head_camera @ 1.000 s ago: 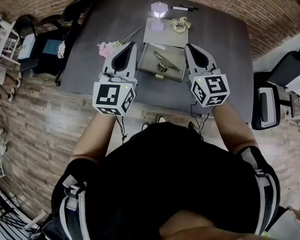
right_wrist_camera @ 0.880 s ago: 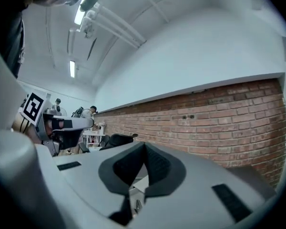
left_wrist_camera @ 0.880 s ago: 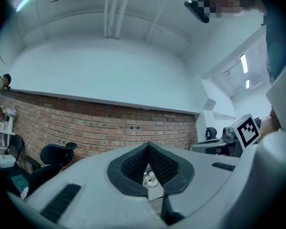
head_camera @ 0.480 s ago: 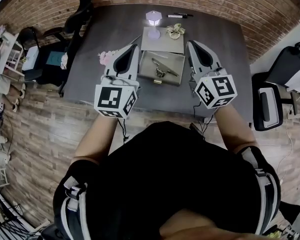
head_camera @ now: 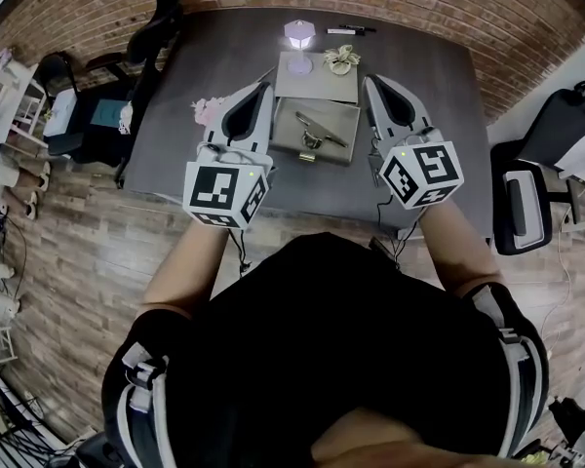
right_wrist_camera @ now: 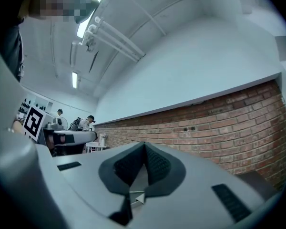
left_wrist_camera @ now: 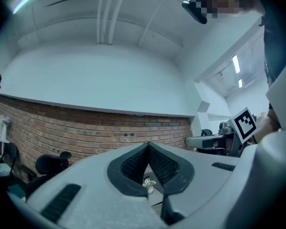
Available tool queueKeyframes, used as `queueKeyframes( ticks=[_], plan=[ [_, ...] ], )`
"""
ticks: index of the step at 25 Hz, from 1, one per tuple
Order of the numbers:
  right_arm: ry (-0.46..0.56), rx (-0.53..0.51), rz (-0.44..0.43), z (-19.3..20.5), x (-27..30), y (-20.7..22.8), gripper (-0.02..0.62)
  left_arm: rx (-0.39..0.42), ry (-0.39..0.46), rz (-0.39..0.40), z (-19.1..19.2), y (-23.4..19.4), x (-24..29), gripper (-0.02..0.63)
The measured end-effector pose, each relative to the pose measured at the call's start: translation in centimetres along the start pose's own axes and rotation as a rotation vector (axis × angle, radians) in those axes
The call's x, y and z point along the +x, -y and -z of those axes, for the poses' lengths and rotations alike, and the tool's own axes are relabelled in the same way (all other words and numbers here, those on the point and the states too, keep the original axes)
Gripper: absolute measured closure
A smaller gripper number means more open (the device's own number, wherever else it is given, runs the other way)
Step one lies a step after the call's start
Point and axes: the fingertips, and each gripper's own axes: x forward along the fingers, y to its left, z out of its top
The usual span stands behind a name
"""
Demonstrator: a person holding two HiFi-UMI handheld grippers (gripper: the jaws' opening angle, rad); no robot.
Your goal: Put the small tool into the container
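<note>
An open olive box (head_camera: 343, 140) sits mid-table in the head view, its lid (head_camera: 317, 76) folded back behind it. A small metal tool (head_camera: 319, 128) lies inside the box. My left gripper (head_camera: 263, 87) hovers just left of the box and my right gripper (head_camera: 370, 80) just right of it, both above the table and pointing away from me. Neither touches the box. In the left gripper view the left gripper (left_wrist_camera: 148, 145) has its pads pressed together with nothing between them. The right gripper (right_wrist_camera: 144, 145) looks the same in its own view.
Behind the lid stand a lit little lantern (head_camera: 300, 36), a beige knotted bundle (head_camera: 342, 59) and a pen (head_camera: 347, 30). Pink flowers (head_camera: 207, 111) lie left of my left gripper. Office chairs stand at the table's left (head_camera: 90, 105) and right (head_camera: 526, 208). A brick wall runs behind.
Both grippers have risen a little on either side of the box, then held still. Both stay shut, and the tool still lies in the box.
</note>
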Motion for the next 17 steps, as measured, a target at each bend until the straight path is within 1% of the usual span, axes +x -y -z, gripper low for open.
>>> queueKeyframes(
  ticks=[17],
  plan=[
    [-0.016,0.005,-0.008,0.00,-0.10,-0.03,0.600,0.000,-0.005,0.001,-0.49,0.47,-0.31,0.597]
  ],
)
